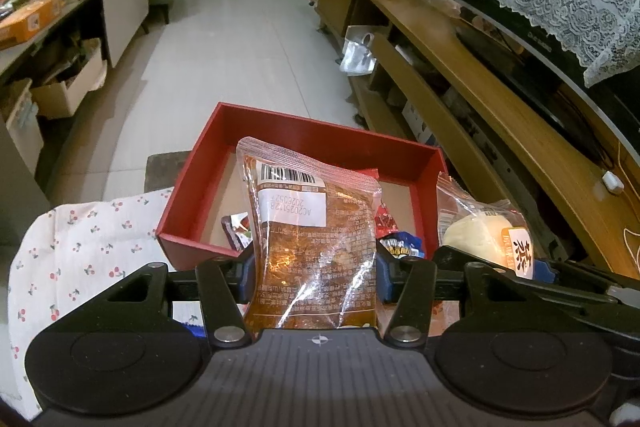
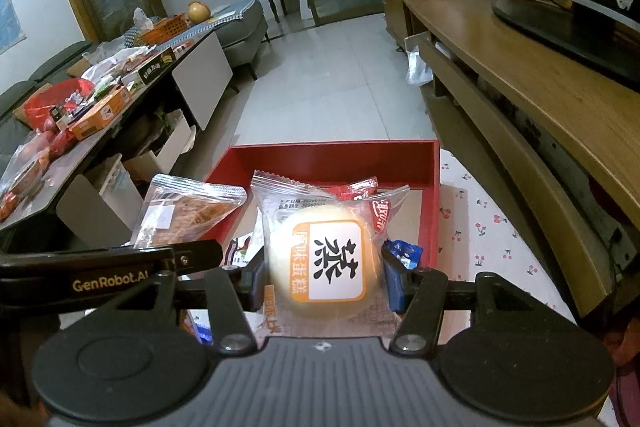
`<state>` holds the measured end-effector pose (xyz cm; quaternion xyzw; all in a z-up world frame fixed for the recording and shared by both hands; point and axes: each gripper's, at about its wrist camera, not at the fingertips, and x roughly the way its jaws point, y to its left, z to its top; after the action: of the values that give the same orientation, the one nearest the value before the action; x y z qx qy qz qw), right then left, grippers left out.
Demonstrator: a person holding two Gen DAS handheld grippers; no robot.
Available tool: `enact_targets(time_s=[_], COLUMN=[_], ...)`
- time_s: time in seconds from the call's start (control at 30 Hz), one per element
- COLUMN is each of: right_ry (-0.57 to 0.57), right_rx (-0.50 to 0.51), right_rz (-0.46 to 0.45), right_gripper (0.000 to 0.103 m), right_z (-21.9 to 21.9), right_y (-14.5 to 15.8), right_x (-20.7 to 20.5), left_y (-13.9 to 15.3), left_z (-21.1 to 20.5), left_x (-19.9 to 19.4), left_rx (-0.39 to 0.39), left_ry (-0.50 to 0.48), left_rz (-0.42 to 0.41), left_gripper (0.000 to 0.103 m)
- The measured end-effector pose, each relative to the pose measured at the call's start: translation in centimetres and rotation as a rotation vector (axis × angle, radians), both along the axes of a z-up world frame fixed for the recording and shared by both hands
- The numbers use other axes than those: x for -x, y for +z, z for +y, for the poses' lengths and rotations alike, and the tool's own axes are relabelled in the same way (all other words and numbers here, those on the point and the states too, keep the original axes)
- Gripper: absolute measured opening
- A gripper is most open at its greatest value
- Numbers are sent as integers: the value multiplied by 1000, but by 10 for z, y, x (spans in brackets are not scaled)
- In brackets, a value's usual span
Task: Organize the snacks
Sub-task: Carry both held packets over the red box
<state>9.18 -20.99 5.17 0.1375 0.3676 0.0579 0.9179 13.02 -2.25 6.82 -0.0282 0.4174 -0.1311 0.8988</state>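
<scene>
An open red box (image 1: pixel 320 131) sits on a cherry-print cloth, with a few small snack packets (image 1: pixel 400 247) lying inside. My left gripper (image 1: pixel 316 267) is shut on a clear packet of brown snack (image 1: pixel 312 227), held upright over the box's near edge. Just to its right, my right gripper (image 2: pixel 324 275) is shut on a clear-wrapped round yellow cake (image 2: pixel 324 251) with an orange and white label, also above the near part of the red box (image 2: pixel 336 151). In the right wrist view the brown packet (image 2: pixel 188 215) appears at the left; in the left wrist view the cake (image 1: pixel 484 239) shows at the right.
The cherry-print cloth (image 1: pixel 80 247) covers the surface under the box. A long wooden TV bench (image 2: pixel 520 75) with a lace-draped screen runs along the right. A cluttered low table (image 2: pixel 100 99) with boxes and bags stands at the left. Tiled floor (image 1: pixel 240 47) lies beyond.
</scene>
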Motion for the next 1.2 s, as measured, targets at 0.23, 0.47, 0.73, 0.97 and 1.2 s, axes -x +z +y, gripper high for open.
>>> enact_targets(time_s=[0.23, 0.47, 0.73, 0.97, 1.2], right_ry=[3, 7, 7, 7, 17], right_rx=[-6, 1, 8, -3, 9], right_rz=[-14, -4, 18, 33, 66], right_gripper=[77, 77, 77, 77, 77], right_z=[1, 2, 5, 6, 10], right_y=[2, -7, -26, -42, -64], right_x=[-23, -50, -74, -91, -103], left_y=[3, -4, -19, -34, -54], left_z=[1, -2, -1, 0, -2], left_x=[-18, -42, -62, -75, -83], left_rx=[-5, -26, -54, -64, -96], left_ry=[17, 32, 39, 55, 61], left_rz=[-21, -27, -18, -3, 21], left_gripper=[59, 59, 59, 59, 59])
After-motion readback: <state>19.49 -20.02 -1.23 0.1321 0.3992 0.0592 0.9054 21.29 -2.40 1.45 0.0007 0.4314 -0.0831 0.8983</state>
